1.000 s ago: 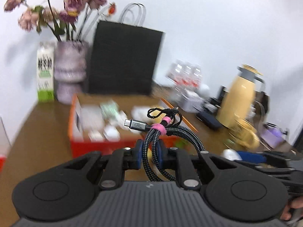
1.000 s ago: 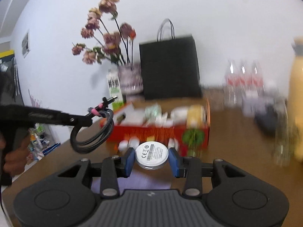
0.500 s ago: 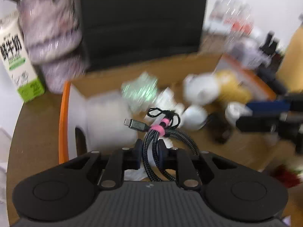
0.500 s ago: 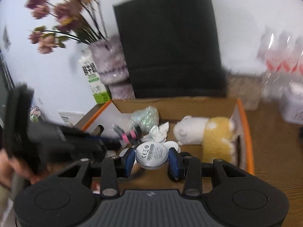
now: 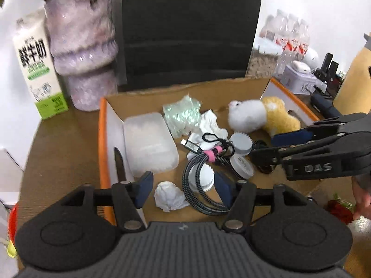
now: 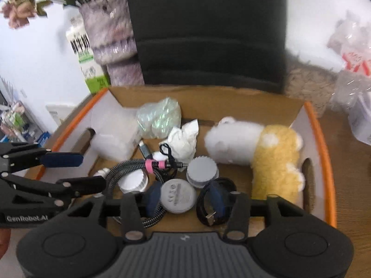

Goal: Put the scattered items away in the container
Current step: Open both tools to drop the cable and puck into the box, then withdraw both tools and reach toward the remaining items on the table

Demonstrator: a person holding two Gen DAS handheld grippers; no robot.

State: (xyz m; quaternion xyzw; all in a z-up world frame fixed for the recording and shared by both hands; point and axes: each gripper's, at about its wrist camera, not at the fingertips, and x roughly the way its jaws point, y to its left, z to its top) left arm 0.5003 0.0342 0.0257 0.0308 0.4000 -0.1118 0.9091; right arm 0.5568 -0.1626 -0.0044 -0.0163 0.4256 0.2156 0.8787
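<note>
Container (image 5: pixel 103 139): open cardboard box, orange rim, white inner walls, brown floor; centre of both frames, on the desk.

Braided cable (image 5: pixel 199 180): grey-black coil bound by a pink strap, lying flat on the box floor, lower centre of the left view, connector pointing to upper left.

Round white puck (image 6: pixel 178 195): flat disc, printed face up, on the box floor, lower centre of the right view, just right of the cable coil.

1. Box (image 5: pixel 103 143): on table (image 5: pixel 58 143), before bag (image 5: pixel 190 30).
2. Vase (image 5: pixel 83 46), carton (image 5: pixel 37 69): behind box, left.
3. Cable (image 5: pixel 204 173), plush toy (image 5: pixel 262 115): inside box, toy right.
</note>
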